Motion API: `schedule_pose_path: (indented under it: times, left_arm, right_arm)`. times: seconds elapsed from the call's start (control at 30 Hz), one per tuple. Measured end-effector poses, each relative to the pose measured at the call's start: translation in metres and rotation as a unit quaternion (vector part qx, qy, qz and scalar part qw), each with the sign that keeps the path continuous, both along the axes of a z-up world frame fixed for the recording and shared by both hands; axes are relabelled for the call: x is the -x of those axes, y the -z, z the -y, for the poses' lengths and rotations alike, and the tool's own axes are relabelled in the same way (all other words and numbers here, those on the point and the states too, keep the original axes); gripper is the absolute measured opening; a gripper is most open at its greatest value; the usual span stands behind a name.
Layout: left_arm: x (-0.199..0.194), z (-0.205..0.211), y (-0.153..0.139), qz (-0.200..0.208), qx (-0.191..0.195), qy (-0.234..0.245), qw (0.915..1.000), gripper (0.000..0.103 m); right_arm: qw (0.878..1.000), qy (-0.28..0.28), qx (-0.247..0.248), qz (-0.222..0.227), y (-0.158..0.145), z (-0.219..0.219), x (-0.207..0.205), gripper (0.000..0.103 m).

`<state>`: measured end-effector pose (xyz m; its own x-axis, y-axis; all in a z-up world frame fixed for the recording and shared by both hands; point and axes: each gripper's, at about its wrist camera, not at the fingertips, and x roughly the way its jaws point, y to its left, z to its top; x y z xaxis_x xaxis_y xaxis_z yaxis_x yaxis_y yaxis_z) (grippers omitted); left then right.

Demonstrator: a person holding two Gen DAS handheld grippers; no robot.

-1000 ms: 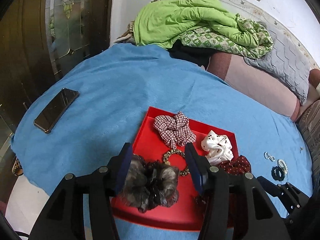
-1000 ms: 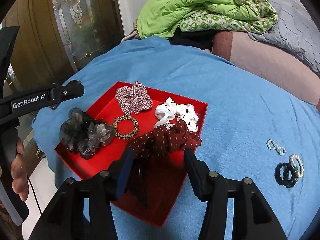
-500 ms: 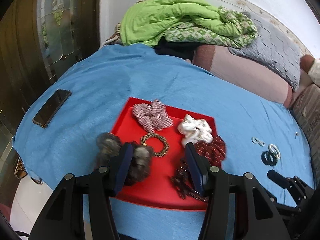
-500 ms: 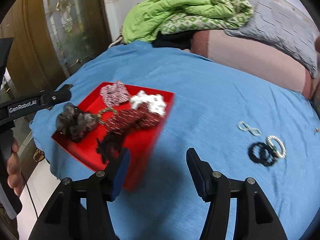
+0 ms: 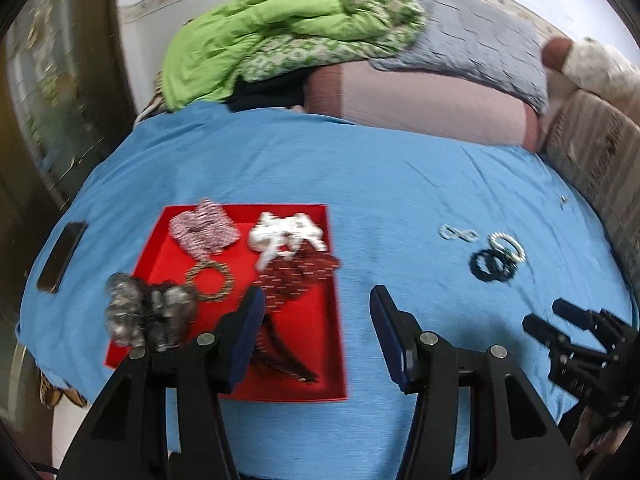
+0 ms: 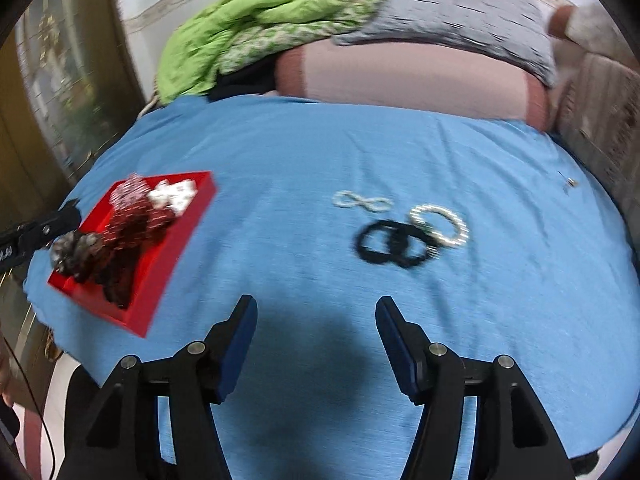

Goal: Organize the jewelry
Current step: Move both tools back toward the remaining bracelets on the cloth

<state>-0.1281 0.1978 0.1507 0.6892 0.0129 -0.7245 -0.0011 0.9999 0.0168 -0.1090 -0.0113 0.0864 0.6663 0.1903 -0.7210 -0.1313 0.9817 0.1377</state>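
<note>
A red tray (image 5: 320, 360) lies on the blue bedspread (image 5: 360, 168). It holds a grey scrunchie (image 5: 148, 316), a plaid one (image 5: 204, 228), a white one (image 5: 284, 236), a dark red dotted one (image 5: 300, 276) and a brown ring tie (image 5: 210, 280). My left gripper (image 5: 318, 300) hovers open and empty over the tray's right edge. To the right lie two black hair ties (image 6: 390, 242), a pearl bracelet (image 6: 440, 224) and a figure-eight bead piece (image 6: 362, 201). My right gripper (image 6: 316, 312) is open and empty, just short of them. The tray (image 6: 160, 272) sits to its left.
A phone (image 5: 62, 256) lies near the bedspread's left edge. A green quilt (image 5: 272, 32), a pink pillow (image 5: 420, 96) and a grey blanket (image 5: 480, 48) are piled at the back. A small pin-like thing (image 6: 570, 182) lies far right. A glass-panelled door (image 6: 52, 80) stands to the left.
Both grippers have swung right, away from the tray. The grey scrunchie is no longer between the left fingers and lies at the tray's left edge. The dark red scrunchie stays in the tray.
</note>
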Motion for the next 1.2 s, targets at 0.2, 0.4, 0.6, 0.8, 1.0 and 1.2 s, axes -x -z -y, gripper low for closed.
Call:
schedule_pose_path:
  times: [0.2,0.4,0.6,0.8,1.0,1.2]
  left_arm:
    - [-0.008,0.040,0.006,-0.007,-0.020,0.036,0.9991,0.054]
    - [-0.024,0.067,0.019,-0.029,-0.013,0.053,0.9981,0.054]
    - [-0.053,0.096,0.035,-0.051,-0.002,0.078,0.9957,0.053]
    - [-0.085,0.131,0.062,-0.075,0.015,0.110,0.9909,0.053]
    - [-0.119,0.164,0.093,-0.106,0.031,0.141,0.9838,0.053]
    - [-0.151,0.184,0.119,-0.132,0.030,0.157,0.9784,0.037]
  right_arm:
    - [0.999,0.045,-0.010,-0.003,0.005,0.049,0.005,0.066]
    - [0.997,0.076,-0.019,-0.009,0.012,0.083,0.003,0.067]
    - [0.995,0.096,-0.027,-0.018,0.022,0.105,-0.005,0.067]
    - [0.994,0.105,-0.034,-0.020,0.030,0.119,-0.025,0.067]
    - [0.993,0.107,-0.043,-0.019,0.033,0.128,-0.063,0.067]
    - [0.993,0.102,-0.052,-0.038,0.050,0.134,-0.111,0.067]
